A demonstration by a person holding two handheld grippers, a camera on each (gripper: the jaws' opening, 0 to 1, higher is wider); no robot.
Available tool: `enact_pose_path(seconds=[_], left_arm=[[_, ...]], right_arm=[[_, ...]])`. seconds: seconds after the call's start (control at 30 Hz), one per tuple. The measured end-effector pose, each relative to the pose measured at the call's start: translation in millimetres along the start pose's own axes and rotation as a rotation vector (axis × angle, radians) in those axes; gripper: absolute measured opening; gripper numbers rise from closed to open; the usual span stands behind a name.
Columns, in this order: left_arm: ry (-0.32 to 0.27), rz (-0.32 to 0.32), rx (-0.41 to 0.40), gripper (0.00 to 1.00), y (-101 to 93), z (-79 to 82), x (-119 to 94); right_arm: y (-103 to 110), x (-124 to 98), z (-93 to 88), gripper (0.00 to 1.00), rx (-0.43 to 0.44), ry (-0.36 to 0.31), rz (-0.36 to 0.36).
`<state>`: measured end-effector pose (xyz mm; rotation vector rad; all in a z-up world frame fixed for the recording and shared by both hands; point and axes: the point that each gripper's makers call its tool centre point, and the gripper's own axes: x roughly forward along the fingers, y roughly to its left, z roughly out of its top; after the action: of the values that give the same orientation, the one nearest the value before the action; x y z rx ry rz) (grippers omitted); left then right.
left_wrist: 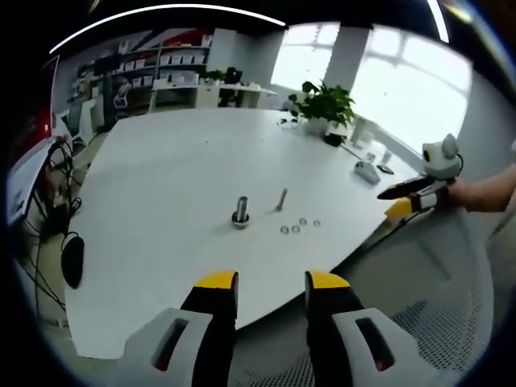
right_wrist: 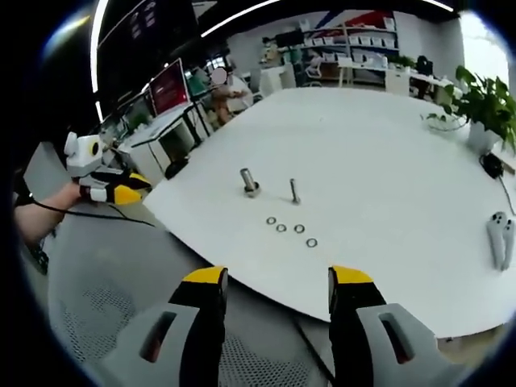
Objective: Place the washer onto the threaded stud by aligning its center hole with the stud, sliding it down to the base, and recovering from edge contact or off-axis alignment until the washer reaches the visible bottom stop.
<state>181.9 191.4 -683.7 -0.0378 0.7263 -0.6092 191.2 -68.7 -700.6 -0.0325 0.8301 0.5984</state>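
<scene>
Four washers (right_wrist: pixel 290 230) flat on table (right_wrist: pixel 387 161), near stud (right_wrist: pixel 294 191) — thin, stiff, slippery metal; pinch by rim. Left gripper (left_wrist: pixel 270 280), right gripper (right_wrist: pixel 278 276) both empty, jaws apart, short of table.

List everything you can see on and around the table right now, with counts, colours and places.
Small metal ring washers: four, silver, in a loose row on the white table, nearer the edge than the studs.
Thick metal stud on a base: one, grey, upright mid-table.
Thin threaded metal stud: one, grey, upright beside it.
Potted green plant: one, far side.
White handheld controller: one, table edge.
Left gripper: yellow-tipped fingers open, off the table.
Right gripper: same, open.
</scene>
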Motion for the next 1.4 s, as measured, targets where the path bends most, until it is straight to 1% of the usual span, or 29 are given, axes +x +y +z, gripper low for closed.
enact_pose_path(seconds=[0.07,0.2,0.3,0.4,0.67,0.73,0.8,0.93,0.97,1.07,1.13,1.17,1.23,1.27,1.4], left_arm=[[0.002,0.006,-0.003,0.31,1.4,-0.8,-0.4],[0.004,-0.001,0.001,0.31,-0.1,-0.7,0.5],[0.017,-0.013,0.009,0.31,-2.2,-2.8,1.5],[0.018,-0.024,0.01,0.3,-4.4,-2.7,1.4],[0.015,-0.015,-0.001,0.3,-2.3,-2.7,1.3],[0.014,-0.013,0.0,0.3,-1.9,-2.7,1.2],[0.009,-0.008,-0.002,0.3,-1.0,-2.2,0.7],[-0.001,0.001,-0.009,0.3,0.9,-0.9,-0.1],[-0.004,0.001,-0.007,0.3,0.8,-0.5,-0.2],[0.008,-0.008,-0.005,0.3,-1.0,-2.5,0.8],[0.014,-0.011,0.002,0.3,-2.0,-3.4,1.2],[0.011,-0.01,0.003,0.3,-1.8,-2.7,0.8],[-0.005,-0.007,0.001,0.29,-0.6,-0.1,-0.3],[-0.01,-0.007,-0.004,0.29,-0.5,0.6,-0.6],[0.004,-0.006,0.001,0.29,-0.9,-1.6,0.5]], right_arm=[[-6.8,0.4,2.0,0.52,-0.021,0.01,-0.013],[-17.6,6.3,11.9,0.51,0.016,0.01,-0.004],[-21.3,13.4,16.2,0.49,0.009,0.022,-0.003],[-24.2,21.1,19.5,0.49,0.009,0.033,-0.002],[-25.8,46.7,21.1,0.44,-0.075,0.086,0.009],[-26.5,53.6,19.1,0.41,-0.096,0.109,0.017],[-29.6,62.0,16.7,0.41,-0.114,0.123,0.016],[-35.6,77.0,3.1,0.41,-0.142,0.195,0.019],[-36.8,80.0,1.5,0.41,-0.145,0.202,0.019],[-40.3,89.6,-5.1,0.41,-0.168,0.238,0.023],[-42.7,94.4,-8.8,0.42,-0.206,0.253,0.028],[-44.2,96.8,-11.2,0.43,-0.219,0.267,0.025],[-46.6,100.4,-11.1,0.43,-0.233,0.264,0.02],[-49.6,103.4,-12.2,0.43,-0.24,0.273,0.015],[-53.6,112.1,-16.7,0.42,-0.232,0.298,0.02]])
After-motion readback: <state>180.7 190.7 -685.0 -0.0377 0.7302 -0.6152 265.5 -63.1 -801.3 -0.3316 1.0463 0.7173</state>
